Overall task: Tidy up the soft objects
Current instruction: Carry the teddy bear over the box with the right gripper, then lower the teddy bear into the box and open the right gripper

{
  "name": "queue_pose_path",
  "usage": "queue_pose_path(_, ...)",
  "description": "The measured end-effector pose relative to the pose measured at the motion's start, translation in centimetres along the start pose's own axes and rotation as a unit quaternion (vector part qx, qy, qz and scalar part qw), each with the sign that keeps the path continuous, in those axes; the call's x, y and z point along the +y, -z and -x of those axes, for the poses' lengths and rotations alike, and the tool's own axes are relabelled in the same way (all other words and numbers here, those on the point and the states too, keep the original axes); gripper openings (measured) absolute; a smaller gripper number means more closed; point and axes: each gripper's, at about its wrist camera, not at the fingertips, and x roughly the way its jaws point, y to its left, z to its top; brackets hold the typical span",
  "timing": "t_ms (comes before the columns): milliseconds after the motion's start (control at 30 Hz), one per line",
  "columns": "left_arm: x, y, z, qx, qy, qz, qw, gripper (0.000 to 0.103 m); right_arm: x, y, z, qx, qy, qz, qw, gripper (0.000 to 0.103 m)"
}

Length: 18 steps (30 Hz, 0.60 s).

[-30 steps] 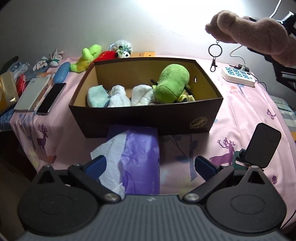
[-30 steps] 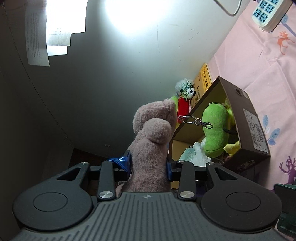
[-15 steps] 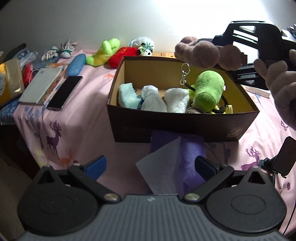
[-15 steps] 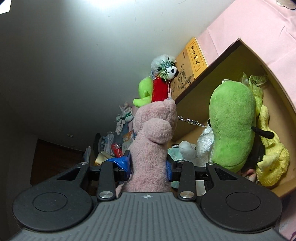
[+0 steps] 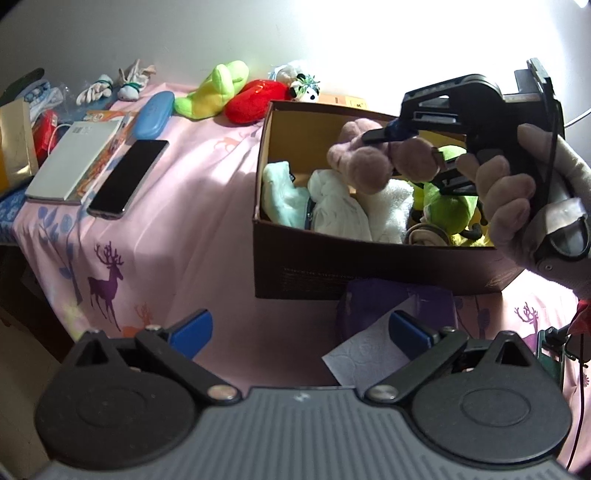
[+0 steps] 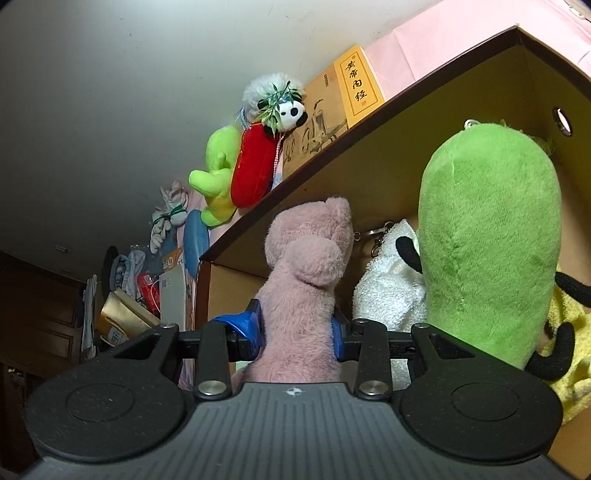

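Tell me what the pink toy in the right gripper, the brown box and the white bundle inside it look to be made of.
Pink toy: plush fabric, matte, its short fuzzy pile dented where the right gripper is clamped on it.
Brown box: apparently cardboard, with thin flat walls, a tan inside and a darker, smoother printed outside.
White bundle: probably terry cloth, with a looped, nubby surface.

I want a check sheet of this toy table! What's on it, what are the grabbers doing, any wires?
Surface: pink deer tablecloth.
Job's things: pink plush held over the brown box; green plush and white towels inside.
Clutter: phone, notebook, purple tissue pack.
Grippers: right gripper shut on pink plush; left gripper open, empty.
Cables: a thin cable at the right edge.
Surroundings: pale wall.
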Motion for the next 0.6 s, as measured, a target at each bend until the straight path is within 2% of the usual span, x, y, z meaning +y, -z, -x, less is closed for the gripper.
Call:
queue_pose_path(100, 0.0, -0.3, -0.4, 0.002, 0.007, -0.003, 1.0000, 0.101, 0.1, 0.1, -1.0, 0.009, -0.004, -0.010, 1.000, 0.019)
queue_pose_path(200, 0.1, -0.6, -0.9, 0.004, 0.008, -0.005, 0.9999, 0.101, 0.2, 0.6, -1.8, 0.020, 0.016, 0.000, 1.000, 0.020)
queue_pose_path(400, 0.8, -1.5, -1.5, 0.008, -0.014, -0.004, 0.9999, 0.101, 0.8, 1.0, -2.6, 0.024, 0.027, 0.033, 0.999, 0.023)
queue_pose_path(600, 1.4, -2.0, -2.5, 0.029, -0.028, 0.003, 0.9992, 0.101, 1.8, 1.4, -3.0, 0.032, 0.048, 0.073, 0.996, 0.024)
